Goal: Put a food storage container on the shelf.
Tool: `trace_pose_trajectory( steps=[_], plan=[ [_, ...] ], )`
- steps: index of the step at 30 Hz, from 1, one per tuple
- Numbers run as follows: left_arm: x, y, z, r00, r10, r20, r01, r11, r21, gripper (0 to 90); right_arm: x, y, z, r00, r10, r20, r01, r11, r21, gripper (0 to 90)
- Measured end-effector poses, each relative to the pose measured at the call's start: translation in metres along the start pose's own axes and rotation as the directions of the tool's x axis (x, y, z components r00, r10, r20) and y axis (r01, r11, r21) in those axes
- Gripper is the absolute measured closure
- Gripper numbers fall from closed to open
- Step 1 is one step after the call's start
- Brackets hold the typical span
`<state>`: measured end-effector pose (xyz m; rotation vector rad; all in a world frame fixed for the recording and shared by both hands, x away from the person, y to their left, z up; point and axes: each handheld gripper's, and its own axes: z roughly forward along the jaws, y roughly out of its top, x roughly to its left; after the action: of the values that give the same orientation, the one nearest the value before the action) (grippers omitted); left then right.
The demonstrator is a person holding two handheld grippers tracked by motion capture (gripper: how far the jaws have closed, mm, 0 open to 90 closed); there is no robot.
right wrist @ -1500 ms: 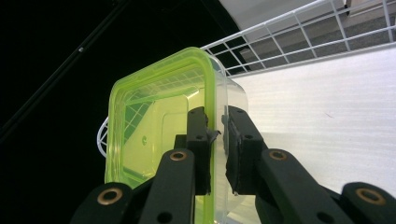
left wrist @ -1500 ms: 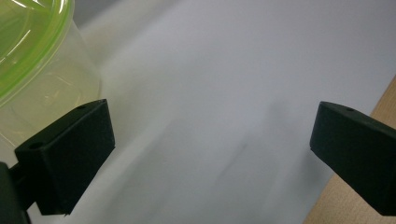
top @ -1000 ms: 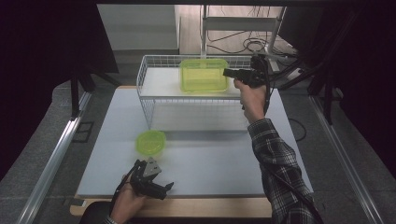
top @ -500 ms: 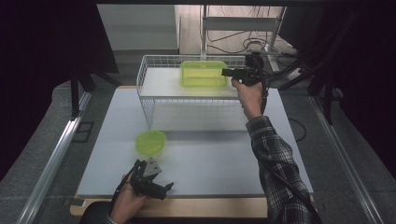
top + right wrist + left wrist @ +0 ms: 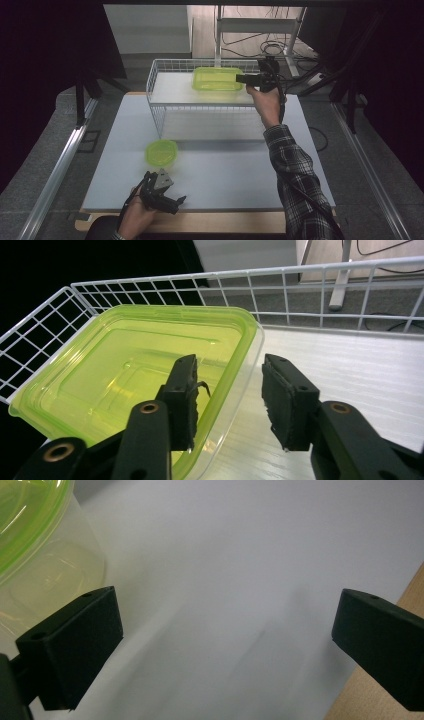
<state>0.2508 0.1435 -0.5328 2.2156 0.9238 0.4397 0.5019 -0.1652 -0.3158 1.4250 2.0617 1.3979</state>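
Green container [image 5: 217,79] sits on top of the white wire rack [image 5: 200,102], toward its far right part. The right gripper [image 5: 227,390] is at the container's right rim: its jaws have just been opening, and they now straddle the rim wall with a gap on either side, one jaw inside, one outside. A small round green tub [image 5: 161,152] stands on the white table [image 5: 225,170] below. Near it the left gripper [image 5: 225,645] rests with jaws wide apart and nothing between them.
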Motion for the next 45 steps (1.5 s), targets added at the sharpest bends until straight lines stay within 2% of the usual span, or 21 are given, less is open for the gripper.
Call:
trace_pose_trajectory(
  steps=[5,15,19,33,38,41,45],
  plan=[
    [0.0,0.0,0.0,0.9999,-0.016,-0.005,0.016,0.9998,0.009,0.3,0.003,-0.001,-0.011,0.999,-0.031,-0.032,0.031,0.9995,-0.007,46.3],
    [0.001,0.001,0.0,0.9993,-0.037,-0.01,0.037,0.9993,0.001,0.1,0.007,-0.009,-0.022,0.9938,-0.081,-0.076,0.082,0.9966,0.008,36.3],
    [0.001,0.002,0.0,0.9988,-0.046,-0.018,0.046,0.999,0.001,0.2,0.009,-0.013,-0.026,0.991,-0.107,-0.081,0.108,0.9941,0.009,32.5],
    [0.0,0.003,0.0,0.9977,-0.057,-0.038,0.057,0.9984,-0.005,0.0,0.014,-0.032,-0.044,0.9778,-0.185,-0.098,0.187,0.9823,0.011,24.4],
    [0.0,0.003,0.0,0.9981,-0.055,-0.028,0.054,0.9984,-0.012,0.0,0.012,-0.042,-0.049,0.9736,-0.2,-0.11,0.203,0.9791,0.017,21.9],
    [-0.002,0.003,0.002,0.9982,-0.043,-0.042,0.043,0.9991,-0.004,0.0,0.011,-0.049,-0.052,0.9714,-0.21,-0.111,0.214,0.9766,0.023,21.1],
    [-0.003,0.003,0.002,0.9983,-0.044,-0.039,0.044,0.999,-0.008,0.0,0.011,-0.057,-0.056,0.9686,-0.22,-0.116,0.225,0.974,0.029,19.9]
  ],
)
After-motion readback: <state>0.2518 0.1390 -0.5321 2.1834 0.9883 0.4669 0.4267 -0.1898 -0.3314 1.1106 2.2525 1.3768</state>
